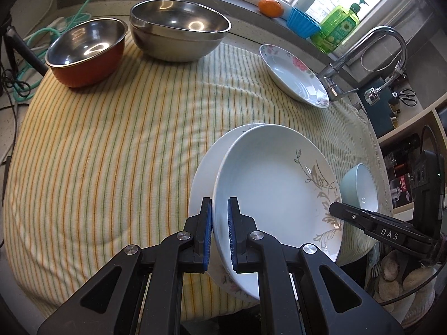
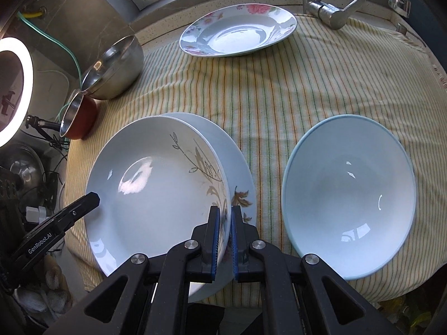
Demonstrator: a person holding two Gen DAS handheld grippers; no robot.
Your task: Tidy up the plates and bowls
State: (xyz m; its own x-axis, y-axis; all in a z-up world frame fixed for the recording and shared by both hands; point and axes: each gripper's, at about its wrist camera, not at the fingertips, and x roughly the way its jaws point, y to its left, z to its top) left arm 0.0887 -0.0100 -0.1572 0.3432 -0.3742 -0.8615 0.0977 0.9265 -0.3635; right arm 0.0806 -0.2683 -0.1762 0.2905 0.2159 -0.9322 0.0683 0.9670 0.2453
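A white deep plate with a grey leaf pattern (image 1: 273, 184) (image 2: 156, 189) is held over a second white plate (image 1: 204, 173) (image 2: 240, 173) on the striped cloth. My left gripper (image 1: 219, 234) is shut on its near rim. My right gripper (image 2: 224, 240) is shut on its opposite rim and also shows in the left wrist view (image 1: 363, 217). A floral plate (image 1: 296, 75) (image 2: 237, 30) lies near the tap. A pale blue bowl (image 2: 349, 195) (image 1: 360, 187) sits to the right. A large steel bowl (image 1: 178, 28) (image 2: 114, 67) and an orange-sided steel bowl (image 1: 86, 50) (image 2: 78, 117) stand at the far left.
A tap (image 1: 363, 55) (image 2: 324, 2) rises at the cloth's (image 1: 111, 153) far right edge. On the sill are an orange (image 1: 270, 7), a blue cup (image 1: 303, 22) and a green soap bottle (image 1: 338, 25). A ring light (image 2: 14, 89) glows at left. Shelves (image 1: 405, 139) stand beyond the counter.
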